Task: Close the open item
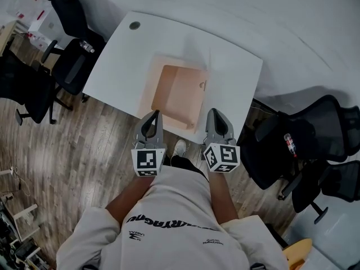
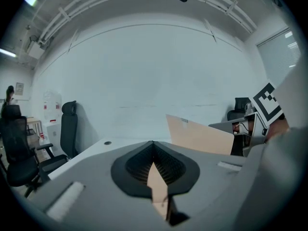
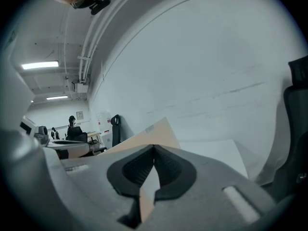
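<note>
- The left gripper [image 1: 153,115]'s tongs are pressed together at the tips in the left gripper view [image 2: 153,146]. A narrow slit stays open lower down.
- A wedge of tan cardboard shows in that slit. Whether it touches the tongs cannot be told.
- The right gripper [image 1: 214,113]'s tongs are likewise pressed together at the tips [image 3: 154,148]. A pale and tan sliver shows in the slit below them.
- In the head view both grippers sit at lower centre of the frame, side by side. Each carries a black-and-white marker cube, one on the left gripper [image 1: 148,162] and one on the right [image 1: 222,157].
- The tips of both tongs overlap the near edge of the open tan cardboard box [image 1: 177,94].
- The box lies at the centre of the frame on the white worktop [image 1: 225,61], close to its near edge. Its inside is bare and its flaps are open.
- One tan flap stands up ahead of the tongs, right of centre in the left gripper view [image 2: 202,136] and left of centre in the right gripper view [image 3: 151,131].
- A round grey grommet [image 1: 134,25] sits at the worktop's far corner, upper left.
- Black office chairs stand at the left [image 1: 70,49] and right [image 1: 315,134] on the wood-look floor [image 1: 101,145].
</note>
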`<state>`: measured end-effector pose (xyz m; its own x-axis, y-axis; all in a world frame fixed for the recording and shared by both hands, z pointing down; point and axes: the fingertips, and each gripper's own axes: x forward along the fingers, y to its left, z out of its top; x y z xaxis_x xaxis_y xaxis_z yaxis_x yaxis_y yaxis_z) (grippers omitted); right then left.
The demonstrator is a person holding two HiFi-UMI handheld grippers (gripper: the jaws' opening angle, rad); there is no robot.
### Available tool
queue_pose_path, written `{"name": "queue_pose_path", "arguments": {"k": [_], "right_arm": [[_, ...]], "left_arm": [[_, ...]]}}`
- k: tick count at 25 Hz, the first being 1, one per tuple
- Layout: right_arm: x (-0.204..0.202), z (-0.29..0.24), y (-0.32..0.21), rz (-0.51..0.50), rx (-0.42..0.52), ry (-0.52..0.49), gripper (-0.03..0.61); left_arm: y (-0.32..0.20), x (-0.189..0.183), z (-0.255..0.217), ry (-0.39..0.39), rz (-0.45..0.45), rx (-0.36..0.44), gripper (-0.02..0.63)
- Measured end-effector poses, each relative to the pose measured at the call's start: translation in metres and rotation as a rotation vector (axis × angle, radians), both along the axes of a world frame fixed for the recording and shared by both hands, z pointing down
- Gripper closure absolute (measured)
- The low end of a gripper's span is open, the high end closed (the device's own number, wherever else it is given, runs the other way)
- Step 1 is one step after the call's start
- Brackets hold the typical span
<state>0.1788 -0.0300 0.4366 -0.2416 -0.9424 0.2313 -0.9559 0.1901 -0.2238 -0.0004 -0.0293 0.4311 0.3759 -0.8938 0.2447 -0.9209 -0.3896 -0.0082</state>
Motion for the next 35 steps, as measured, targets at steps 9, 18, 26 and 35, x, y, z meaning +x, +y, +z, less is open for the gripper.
{"name": "queue_pose_path", "arguments": {"k": [9,18,26,35], "right_arm": [[0.002,0.020,-0.008,0.018,-0.059,-0.002,0.578],[-0.012,0.041,-0.017,0.045,-0.121,-0.020,0.578],[-0.021,0.058,-0.025,0.054,-0.169,-0.039,0.578],[-0.037,0.083,-0.037,0.044,-0.250,-0.060,0.578]], "left_arm": [[-0.010,-0.012,0.009,-0.004,0.001,-0.027,0.618],[-0.018,-0.025,0.025,-0.002,0.036,-0.068,0.618],[-0.031,-0.038,0.034,0.000,0.040,-0.086,0.618],[-0.047,-0.054,0.046,-0.003,0.030,-0.110,0.618]]}}
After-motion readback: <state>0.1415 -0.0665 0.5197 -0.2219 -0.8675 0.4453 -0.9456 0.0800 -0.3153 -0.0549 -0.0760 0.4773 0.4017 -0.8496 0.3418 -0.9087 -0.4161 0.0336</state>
